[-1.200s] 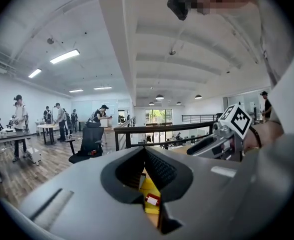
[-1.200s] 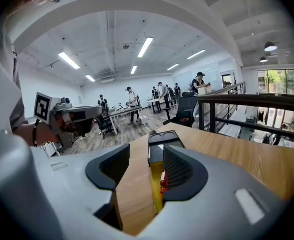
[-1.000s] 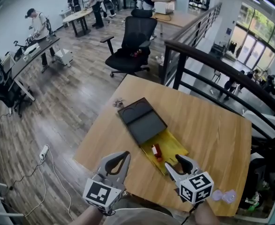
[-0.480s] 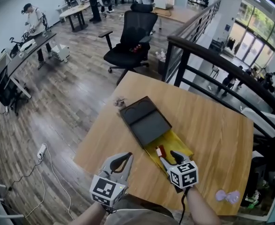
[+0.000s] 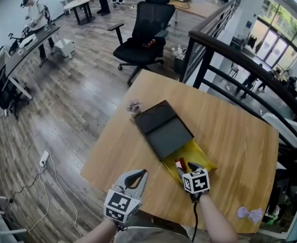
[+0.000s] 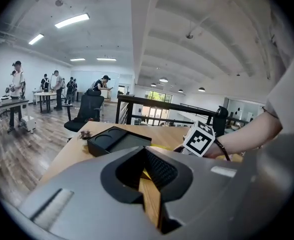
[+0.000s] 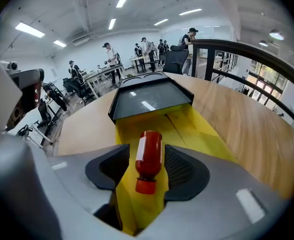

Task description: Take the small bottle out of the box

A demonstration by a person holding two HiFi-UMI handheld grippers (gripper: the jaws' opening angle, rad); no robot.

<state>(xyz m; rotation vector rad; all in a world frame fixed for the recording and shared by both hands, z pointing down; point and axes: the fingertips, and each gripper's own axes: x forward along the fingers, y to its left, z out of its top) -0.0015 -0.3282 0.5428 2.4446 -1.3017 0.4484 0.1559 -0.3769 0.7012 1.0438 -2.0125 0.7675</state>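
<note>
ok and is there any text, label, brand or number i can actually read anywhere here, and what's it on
No text here can be read.
small bottle: its white label carries print too blurred to read.
marker cubes on the left gripper and right gripper: black and white square patterns only, no letters or numbers.

Bright even light, fisheye-bent edges
</note>
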